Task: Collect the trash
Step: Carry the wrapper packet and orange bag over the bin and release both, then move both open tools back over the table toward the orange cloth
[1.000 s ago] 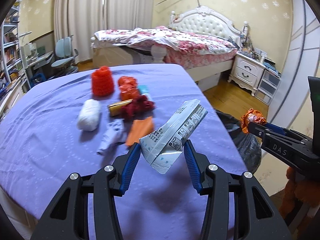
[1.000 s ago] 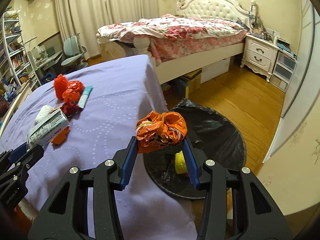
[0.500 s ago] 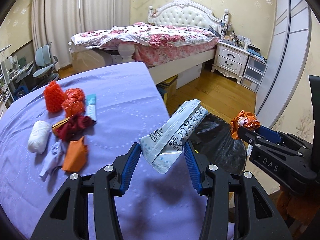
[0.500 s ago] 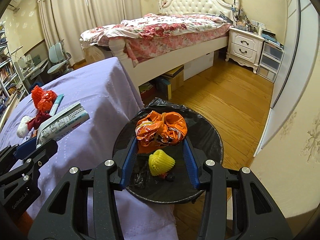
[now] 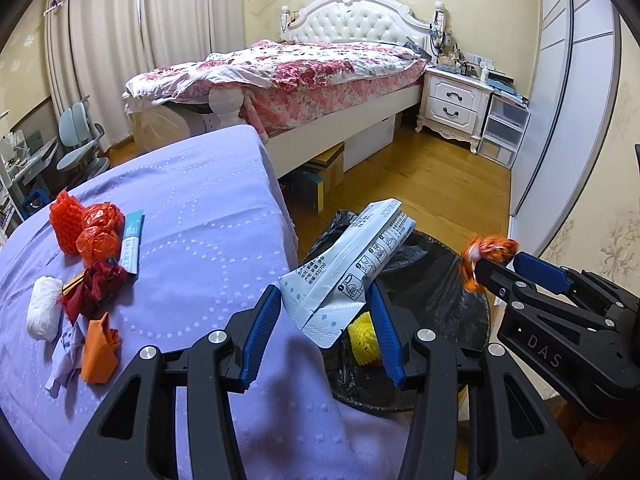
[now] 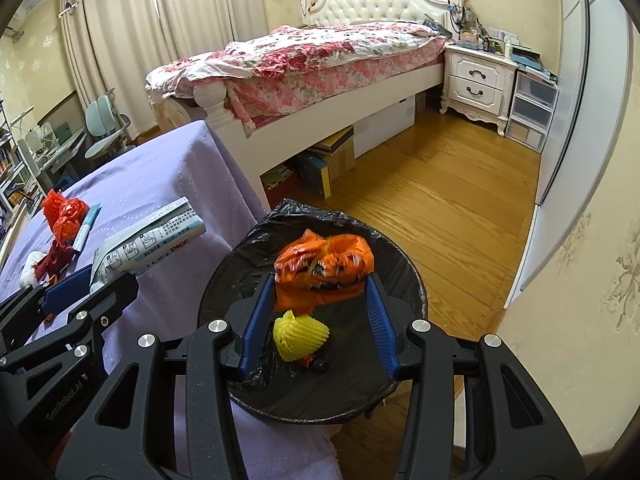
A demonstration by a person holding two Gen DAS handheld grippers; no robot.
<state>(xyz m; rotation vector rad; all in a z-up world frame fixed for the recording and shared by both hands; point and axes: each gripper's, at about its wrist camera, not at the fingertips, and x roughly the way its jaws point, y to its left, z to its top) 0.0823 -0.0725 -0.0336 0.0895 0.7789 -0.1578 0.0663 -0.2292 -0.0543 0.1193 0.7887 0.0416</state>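
A bedroom with a wooden floor [image 6: 452, 200], cream curtains [image 5: 120, 40] and patterned yellow walls; in the foreground a table under a lilac cloth [image 5: 200, 216], the landmark for what follows; beyond the table stands a bed [image 5: 304, 72] with a white tufted headboard and a floral quilt, and past the bed a white nightstand [image 5: 456, 104]; just beside the table's near corner, on the floor, sits a round bin lined with a black bag [image 6: 404, 264]

Two handheld tongs are in view; the left gripper [image 5: 324, 312] clamps a white printed packet [image 5: 352, 268] that tilts up over the table's edge toward the bin; the right gripper [image 6: 320, 300] pinches a crumpled orange wrapper [image 6: 324, 260] directly above the bin's opening

Inside the bin lies one yellow foam net [image 6: 300, 332], with a small dark object beside it too dim to identify; the bin's near rim is hidden behind the tongs

On the table's far-left part a cluster remains: one red foam net [image 5: 64, 220], two crumpled red-orange wrappers [image 5: 100, 228], one teal-and-white packet [image 5: 132, 240], one dark red wad [image 5: 96, 288], one white foam net [image 5: 44, 312], one orange scrap [image 5: 100, 348] and one pale crumpled paper [image 5: 66, 352]; a yellowish item under the dark red wad is mostly covered
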